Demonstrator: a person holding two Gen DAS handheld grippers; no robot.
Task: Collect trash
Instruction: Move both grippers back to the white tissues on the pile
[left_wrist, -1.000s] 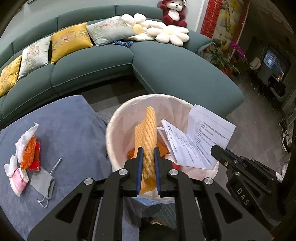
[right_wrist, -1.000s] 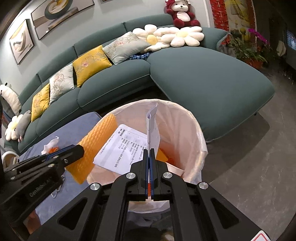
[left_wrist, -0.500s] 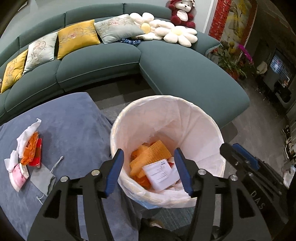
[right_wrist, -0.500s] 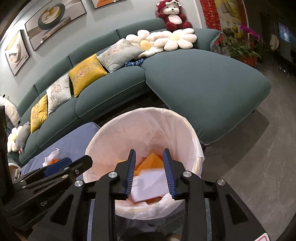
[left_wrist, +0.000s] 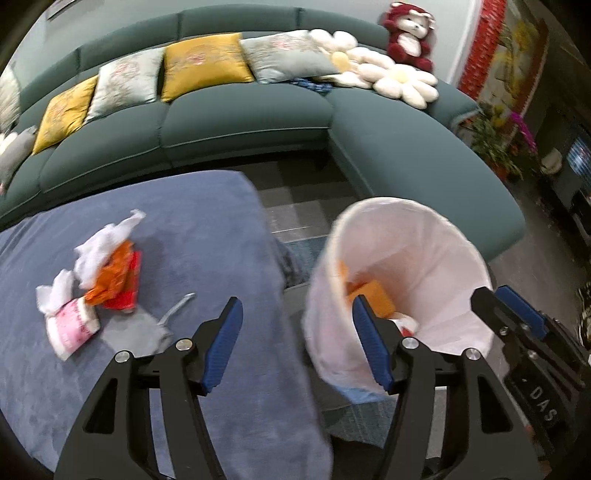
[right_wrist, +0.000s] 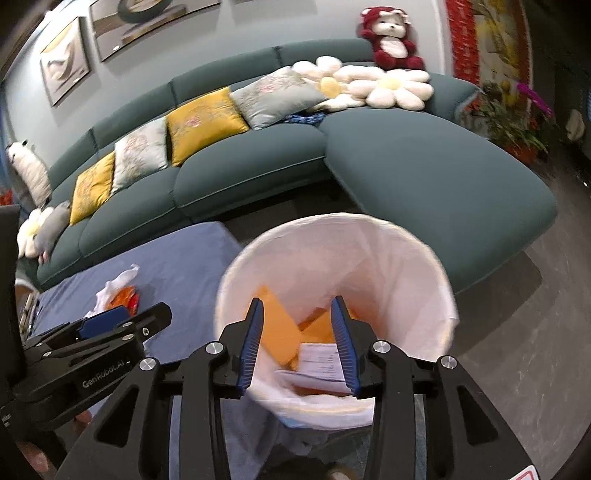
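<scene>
A home living room: a big green sofa (right_wrist: 332, 155) with pillows (right_wrist: 205, 122), a teddy (right_wrist: 389, 37), wall pictures (right_wrist: 64, 61).

The table cover (left_wrist: 155, 229) looks like matt, napped blue cloth; the bin liner (right_wrist: 402, 258) is thin, translucent white plastic.

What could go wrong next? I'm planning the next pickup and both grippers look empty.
1. The leftover trash pile is a loose heap of tissue and wrappers, so the open left gripper may lift only part of it.
2. The grey face mask lies flat on the blue cloth; pinching it could snag the cloth.
</scene>
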